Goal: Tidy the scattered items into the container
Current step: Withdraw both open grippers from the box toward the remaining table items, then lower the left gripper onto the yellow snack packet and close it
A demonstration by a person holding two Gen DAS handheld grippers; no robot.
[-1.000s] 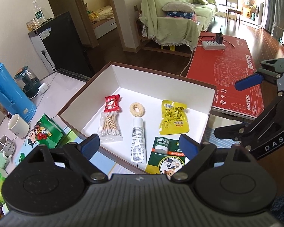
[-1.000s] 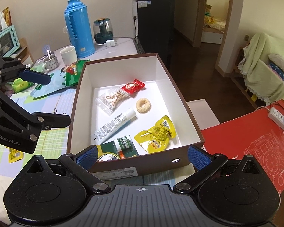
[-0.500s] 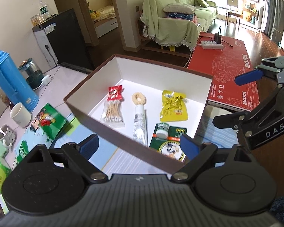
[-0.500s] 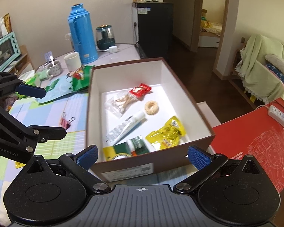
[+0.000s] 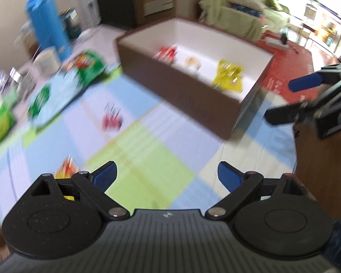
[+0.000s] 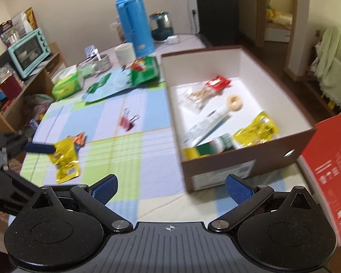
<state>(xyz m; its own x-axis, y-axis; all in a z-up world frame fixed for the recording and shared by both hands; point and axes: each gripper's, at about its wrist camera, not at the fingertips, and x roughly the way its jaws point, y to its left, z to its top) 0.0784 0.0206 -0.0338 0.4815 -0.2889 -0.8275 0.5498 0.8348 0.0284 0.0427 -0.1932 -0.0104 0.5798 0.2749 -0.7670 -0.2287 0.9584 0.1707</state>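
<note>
While earlier overhead, box [image 6: 218, 166] farther.

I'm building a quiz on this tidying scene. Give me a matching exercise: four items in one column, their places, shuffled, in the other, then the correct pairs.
Items:
1. pink binder clip
2. white tube
3. blue thermos
4. loose yellow packet

Places:
A. inside the box
B. on the checked cloth, just beyond the left tool's blue finger
C. standing at the far end of the table
D. on the checked cloth, midway between the box and the cloth's left edge

Pairs: 1-D, 2-A, 3-C, 4-B
</note>
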